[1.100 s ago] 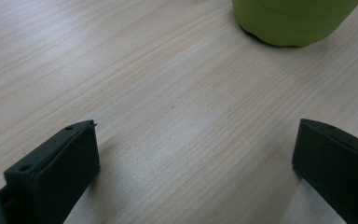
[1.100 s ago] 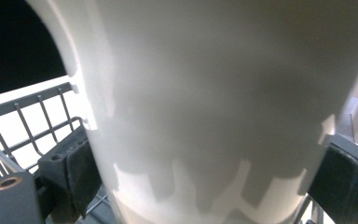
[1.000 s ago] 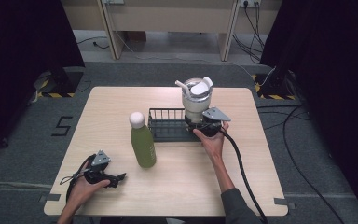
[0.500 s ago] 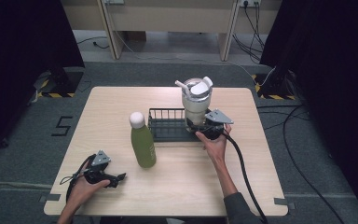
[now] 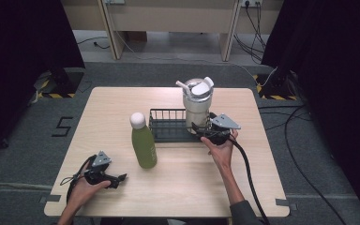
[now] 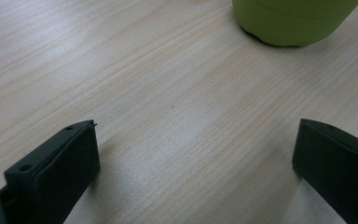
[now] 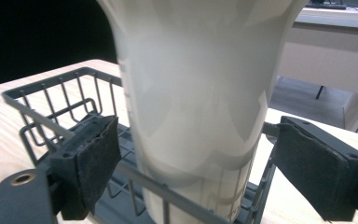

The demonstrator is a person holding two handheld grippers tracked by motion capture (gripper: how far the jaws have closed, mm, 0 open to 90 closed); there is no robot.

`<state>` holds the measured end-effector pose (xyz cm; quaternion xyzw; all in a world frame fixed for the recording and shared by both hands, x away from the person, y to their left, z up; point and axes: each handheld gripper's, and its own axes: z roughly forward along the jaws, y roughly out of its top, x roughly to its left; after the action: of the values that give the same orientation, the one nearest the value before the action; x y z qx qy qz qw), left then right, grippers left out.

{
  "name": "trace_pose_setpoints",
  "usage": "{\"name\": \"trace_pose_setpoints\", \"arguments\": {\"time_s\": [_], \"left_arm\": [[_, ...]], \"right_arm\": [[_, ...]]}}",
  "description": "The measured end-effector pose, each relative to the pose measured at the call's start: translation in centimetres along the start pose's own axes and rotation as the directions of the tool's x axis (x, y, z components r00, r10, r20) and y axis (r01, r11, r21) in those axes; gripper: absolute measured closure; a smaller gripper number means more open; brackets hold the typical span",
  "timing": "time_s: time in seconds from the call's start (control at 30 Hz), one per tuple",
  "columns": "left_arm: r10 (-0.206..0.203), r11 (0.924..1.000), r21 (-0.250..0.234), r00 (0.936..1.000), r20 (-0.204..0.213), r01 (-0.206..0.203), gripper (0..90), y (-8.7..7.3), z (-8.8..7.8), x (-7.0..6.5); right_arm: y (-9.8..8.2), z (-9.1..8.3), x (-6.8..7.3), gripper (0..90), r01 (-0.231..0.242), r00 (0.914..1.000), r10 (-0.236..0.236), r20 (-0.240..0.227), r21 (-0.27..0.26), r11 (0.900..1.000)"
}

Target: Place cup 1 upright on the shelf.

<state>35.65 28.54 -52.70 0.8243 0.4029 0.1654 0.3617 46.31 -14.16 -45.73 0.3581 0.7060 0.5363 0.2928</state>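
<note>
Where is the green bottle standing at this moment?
In the high view the green bottle stands upright on the table, left of the wire basket and right of the left gripper; its base shows in the left gripper view.

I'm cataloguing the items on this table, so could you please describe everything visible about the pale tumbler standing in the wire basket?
The tumbler is a tall, glossy, cream-coloured cup that narrows toward its base, topped with a lid carrying white parts. It stands upright at the right end of the dark wire basket. The right gripper has its jaws on either side of its lower body; they have just been closing, with small gaps apparently remaining.
</note>
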Motion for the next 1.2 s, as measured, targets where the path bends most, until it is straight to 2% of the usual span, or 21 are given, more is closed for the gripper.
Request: {"name": "trace_pose_setpoints", "arguments": {"time_s": [0.2,0.27,0.6,0.83,1.2], "left_arm": [[0.000,1.0000,0.000,1.0000,0.000,0.000,0.0,0.0,0.0,0.0],[0.000,1.0000,0.001,1.0000,0.000,0.000,0.0,0.0,0.0,0.0],[0.000,1.0000,0.000,1.0000,0.001,0.000,0.0,0.0,0.0,0.0],[0.001,1.0000,0.000,1.0000,0.000,-0.001,0.0,0.0,0.0,0.0],[0.004,1.0000,-0.001,1.0000,0.001,-0.004,0.0,0.0,0.0,0.0]], "right_arm": [[0.0,-1.4,0.4,14.9,0.010,0.9999,-0.010,-0.010,-0.012,1.000],[-0.1,-2.4,0.9,15.0,0.038,0.9992,-0.038,-0.009,-0.012,0.999],[-0.4,-5.0,1.7,15.1,0.035,0.9983,-0.037,-0.045,-0.034,0.999],[-0.7,-5.8,2.2,15.2,0.032,0.9974,-0.033,-0.064,-0.026,0.999],[-1.8,-6.9,2.4,15.1,0.033,0.9975,-0.033,-0.062,-0.002,0.999]]}}
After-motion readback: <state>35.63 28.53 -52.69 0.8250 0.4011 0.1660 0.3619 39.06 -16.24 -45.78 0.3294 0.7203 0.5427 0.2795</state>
